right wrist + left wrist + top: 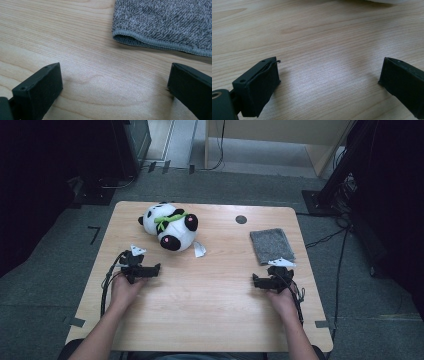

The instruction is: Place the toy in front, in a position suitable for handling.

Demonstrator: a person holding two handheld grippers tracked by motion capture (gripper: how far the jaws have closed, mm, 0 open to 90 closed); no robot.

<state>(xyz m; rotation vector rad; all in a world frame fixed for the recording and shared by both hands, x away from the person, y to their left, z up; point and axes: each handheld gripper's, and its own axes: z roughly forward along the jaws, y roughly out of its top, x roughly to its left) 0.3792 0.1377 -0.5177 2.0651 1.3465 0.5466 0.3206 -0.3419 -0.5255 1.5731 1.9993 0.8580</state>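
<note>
**Grey cloth and panda toy on the table, both grippers empty**

Grey knitted cloth (271,245), folded into a rectangle with a stitched hem, lies flat at the far right of the light wooden table (210,295), just ahead of my right gripper (257,282). In the right gripper view the cloth's (165,20) hemmed edge sits a little beyond the jaw tips, not touching them. I read no brand or writing anywhere; a small white tag (199,250) sticks out beside the black-and-white plush panda with a green ribbon (169,226), but its print is too small to make out.

My right gripper (115,82) has its black jaws spread wide, with bare wood between them. My left gripper (156,269) is the same in its own view (329,77): jaws wide apart, nothing pinched, resting low over the wood. It sits near the panda, at the table's left, apart from it.

Between my two hands the tabletop is open wood. The cloth lies close to the right edge; a small dark round hole (241,219) sits near the far edge.
</note>
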